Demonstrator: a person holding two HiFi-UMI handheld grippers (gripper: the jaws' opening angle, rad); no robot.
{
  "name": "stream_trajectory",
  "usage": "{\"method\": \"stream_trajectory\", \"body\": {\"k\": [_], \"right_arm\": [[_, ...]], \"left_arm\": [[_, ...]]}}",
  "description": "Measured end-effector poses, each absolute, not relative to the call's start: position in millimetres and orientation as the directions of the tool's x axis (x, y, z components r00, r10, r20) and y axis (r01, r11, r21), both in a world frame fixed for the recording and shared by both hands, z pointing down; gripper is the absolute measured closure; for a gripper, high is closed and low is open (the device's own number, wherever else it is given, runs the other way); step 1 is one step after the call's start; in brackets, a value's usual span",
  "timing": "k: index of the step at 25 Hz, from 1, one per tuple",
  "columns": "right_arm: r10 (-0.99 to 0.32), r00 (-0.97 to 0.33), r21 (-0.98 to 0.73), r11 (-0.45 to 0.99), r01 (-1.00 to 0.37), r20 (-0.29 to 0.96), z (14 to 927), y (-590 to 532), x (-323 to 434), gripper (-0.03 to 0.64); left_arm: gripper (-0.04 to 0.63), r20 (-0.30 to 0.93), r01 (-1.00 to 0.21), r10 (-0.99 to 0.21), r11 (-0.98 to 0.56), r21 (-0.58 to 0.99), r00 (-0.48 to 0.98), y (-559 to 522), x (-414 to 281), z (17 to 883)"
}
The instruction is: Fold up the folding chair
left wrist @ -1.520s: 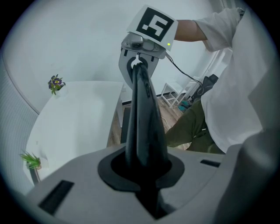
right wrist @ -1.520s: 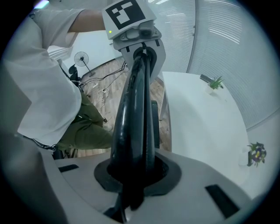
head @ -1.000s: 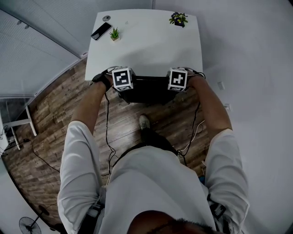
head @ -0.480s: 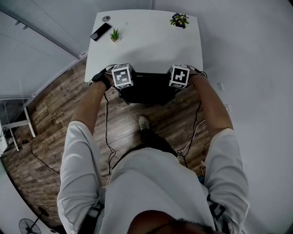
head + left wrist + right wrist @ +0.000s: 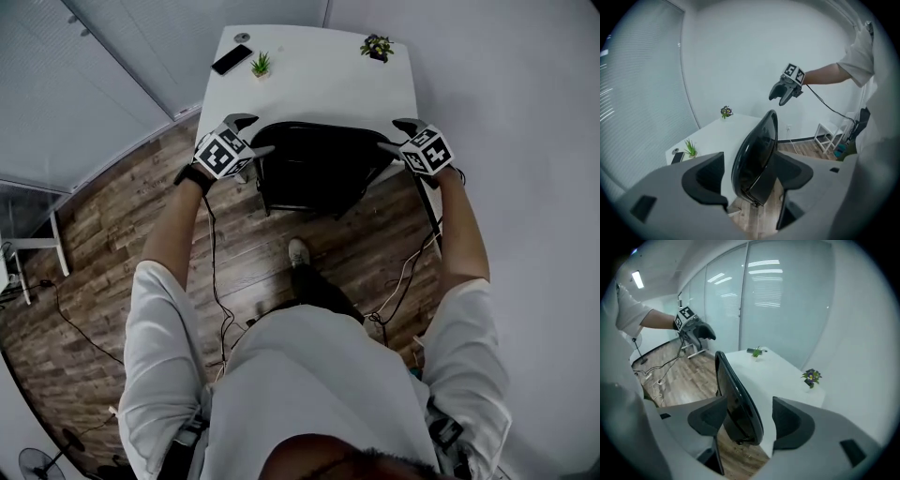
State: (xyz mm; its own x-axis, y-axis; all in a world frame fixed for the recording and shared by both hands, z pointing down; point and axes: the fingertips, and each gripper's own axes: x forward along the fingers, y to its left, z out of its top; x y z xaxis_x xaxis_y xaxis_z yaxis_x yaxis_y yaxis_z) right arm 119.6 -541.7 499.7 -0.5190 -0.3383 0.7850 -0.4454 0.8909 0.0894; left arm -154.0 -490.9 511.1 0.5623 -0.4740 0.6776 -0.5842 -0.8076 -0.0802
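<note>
Since a second ago, left gripper (image 5: 251,135) and right gripper (image 5: 396,135) have been spread to the sides of the chair (image 5: 314,167). Jaws are opening, nothing clamped. The chair is stood beside the table (image 5: 319,80).

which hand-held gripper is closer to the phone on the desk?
Left. The left hand-held gripper is at the chair's left side, just short of the phone; the right hand-held gripper is across the chair. Both pairs of jaws are opening, the chair's edge between them, ungripped.
</note>
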Motion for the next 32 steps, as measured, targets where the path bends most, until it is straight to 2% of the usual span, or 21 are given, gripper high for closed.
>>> {"method": "stream_trajectory", "body": {"k": [2, 8, 14, 17, 22, 32], "right_arm": [[-0.418, -0.512, 0.137, 0.856, -0.498, 0.75, 479, -516, 125, 0.299], [-0.637, -0.503, 0.223, 0.722, -0.655, 0.583, 424, -426, 112, 0.333], [-0.816, -0.462, 0.265, 0.558, -0.786, 0.348, 373, -320, 99, 0.418], [-0.861, -0.44, 0.246, 0.498, -0.832, 0.255, 359, -263, 103, 0.449], [-0.909, -0.395, 0.198, 0.416, -0.888, 0.136, 342, -197, 124, 0.524], [-0.93, -0.366, 0.194, 0.367, -0.91, 0.046, 327, -139, 163, 0.583]], "left_arm": [[0.267, 0.64, -0.629, -0.523, -0.773, -0.079, 0.562, -464, -168, 495], [0.359, 0.495, -0.753, -0.699, -0.645, -0.128, 0.515, -392, -199, 434], [0.431, 0.342, -0.808, -0.805, -0.562, -0.177, 0.485, -302, -194, 381], [0.458, 0.279, -0.826, -0.839, -0.527, -0.2, 0.468, -252, -186, 367], [0.548, 0.17, -0.871, -0.889, -0.454, -0.19, 0.426, -192, -169, 335], [0.586, 0.108, -0.908, -0.927, -0.374, -0.19, 0.359, -142, -130, 315]]}}
